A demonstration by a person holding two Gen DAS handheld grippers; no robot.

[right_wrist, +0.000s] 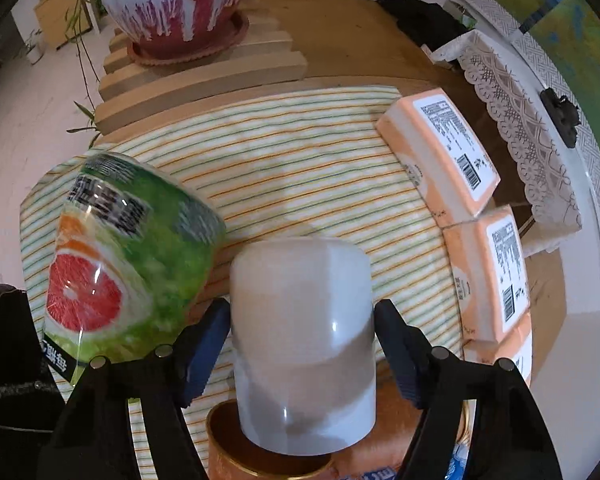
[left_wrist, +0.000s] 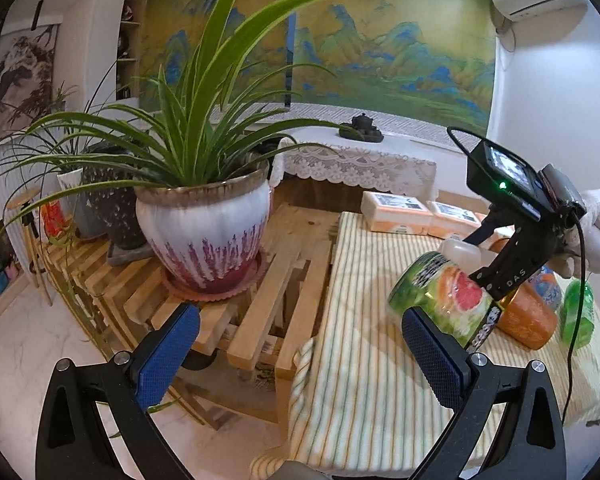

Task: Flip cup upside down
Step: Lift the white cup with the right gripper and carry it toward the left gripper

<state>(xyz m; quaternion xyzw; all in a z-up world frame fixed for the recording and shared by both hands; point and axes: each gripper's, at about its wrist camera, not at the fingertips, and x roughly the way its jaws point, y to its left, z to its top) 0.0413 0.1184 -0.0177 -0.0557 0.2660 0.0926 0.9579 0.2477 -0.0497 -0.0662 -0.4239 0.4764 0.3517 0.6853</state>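
Note:
A white cup (right_wrist: 304, 320) sits between the fingers of my right gripper (right_wrist: 302, 332), held in the air with its closed bottom pointing away from the camera and its open rim toward me, above an orange tin (right_wrist: 236, 456). In the left wrist view the cup (left_wrist: 458, 250) is mostly hidden behind the right gripper's body (left_wrist: 512, 248), and the jaws themselves are hidden. My left gripper (left_wrist: 300, 356) is open and empty, above the table's left edge.
A green grapefruit-print can (right_wrist: 128, 264) lies tilted left of the cup. Orange tissue packs (right_wrist: 440, 148) line the right side of the striped cloth (right_wrist: 300, 152). A potted plant (left_wrist: 204, 236) stands on a wooden slat stand (left_wrist: 260, 312). A green bottle (left_wrist: 576, 312) is far right.

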